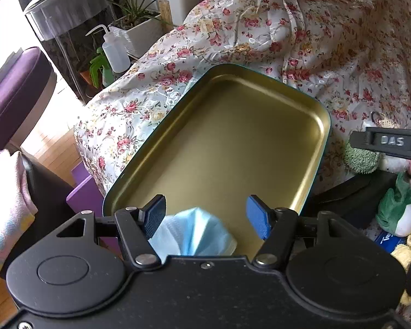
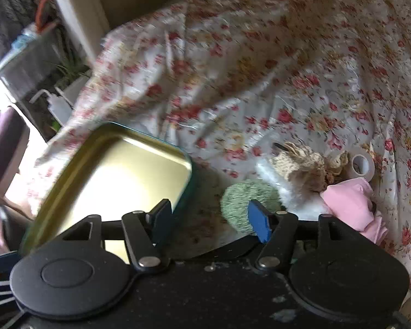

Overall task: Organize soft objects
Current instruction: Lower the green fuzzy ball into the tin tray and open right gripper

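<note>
A gold metal tray point(image 1: 323, 115) with a teal outside rests on the floral bedspread point(image 1: 260, 27). A light blue face mask point(image 1: 194, 233) lies crumpled in the tray's near end. My left gripper point(image 1: 207, 215) hangs open just above the mask, its pads apart from it. In the right wrist view, my right gripper point(image 2: 211, 219) is open over the bedspread point(image 2: 260, 82) beside the tray point(image 2: 117, 170), with nothing between its pads. Just behind its right finger point(image 2: 257, 219) sits a green fuzzy ball point(image 2: 238, 203), then a beige knitted piece point(image 2: 304, 167), white plush point(image 2: 268, 175) and pink cloth point(image 2: 350, 203).
A tape roll point(image 2: 363, 167) lies past the pile. Off the bed's left edge stand a white planter point(image 1: 139, 33), a squeeze bottle point(image 1: 115, 52) and a purple seat point(image 1: 13, 87). A pink towel point(image 1: 5, 205) hangs at left. The right gripper's black body point(image 1: 391, 144) reaches in over green cloth point(image 1: 394, 205).
</note>
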Tool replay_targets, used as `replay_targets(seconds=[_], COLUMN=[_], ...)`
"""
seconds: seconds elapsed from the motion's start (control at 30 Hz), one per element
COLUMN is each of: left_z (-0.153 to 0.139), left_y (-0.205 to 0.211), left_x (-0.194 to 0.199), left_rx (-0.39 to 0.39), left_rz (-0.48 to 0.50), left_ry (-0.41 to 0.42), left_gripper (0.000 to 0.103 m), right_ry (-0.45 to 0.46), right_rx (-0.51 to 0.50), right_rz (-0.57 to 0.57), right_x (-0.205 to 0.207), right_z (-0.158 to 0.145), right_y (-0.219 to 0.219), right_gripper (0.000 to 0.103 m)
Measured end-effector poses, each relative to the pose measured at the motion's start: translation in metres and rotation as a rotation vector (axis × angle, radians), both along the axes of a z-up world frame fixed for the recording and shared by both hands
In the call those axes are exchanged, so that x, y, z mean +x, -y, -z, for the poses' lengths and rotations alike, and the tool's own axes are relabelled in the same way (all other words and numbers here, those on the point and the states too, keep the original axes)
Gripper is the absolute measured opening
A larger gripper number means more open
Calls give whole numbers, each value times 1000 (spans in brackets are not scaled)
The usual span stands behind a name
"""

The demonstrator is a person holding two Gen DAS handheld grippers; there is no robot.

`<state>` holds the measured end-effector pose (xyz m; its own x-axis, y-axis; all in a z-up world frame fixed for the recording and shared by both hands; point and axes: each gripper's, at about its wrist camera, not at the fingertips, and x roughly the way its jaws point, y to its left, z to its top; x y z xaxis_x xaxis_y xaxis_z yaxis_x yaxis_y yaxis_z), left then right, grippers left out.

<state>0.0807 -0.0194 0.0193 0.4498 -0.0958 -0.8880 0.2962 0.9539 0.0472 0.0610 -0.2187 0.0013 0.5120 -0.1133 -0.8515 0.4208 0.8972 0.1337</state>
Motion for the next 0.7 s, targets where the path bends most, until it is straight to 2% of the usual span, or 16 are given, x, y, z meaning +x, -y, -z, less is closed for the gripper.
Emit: replay_targets(seconds=[0.2,0.3,0.37,0.4,0.43,0.5,0.63,0.7], left_z=[-2,-2,-1,-1,-1,-1,-1,0], left_y=[-3,-3,-4,-5,-5,-7,-9,-9], left_x=[1,1,1,2,2,3,3,3], left_rx=[-27,-27,-26,-27,-29,-30,-33,-33], left_rz=[-6,-4,-7,-9,-12,-18,-27,-26], left_ry=[-13,-12,-15,-18,-21,-23,-26,-28], left_gripper=[64,64,64,64,64,64,64,64], right_ry=[-51,-76,-94,-108,-109,-99,-54,-21], right_rx=[-24,-98,-151,-195,-222,-203,-161,-120], right_rz=[34,24,15,12,-1,-1,30,34], right_x=[20,29,31,32,31,29,21,17], right_z=[21,31,36,38,38,35,18,9], right_y=[10,7,4,2,1,3,14,19], right_gripper=[66,70,61,43,42,38,1,4])
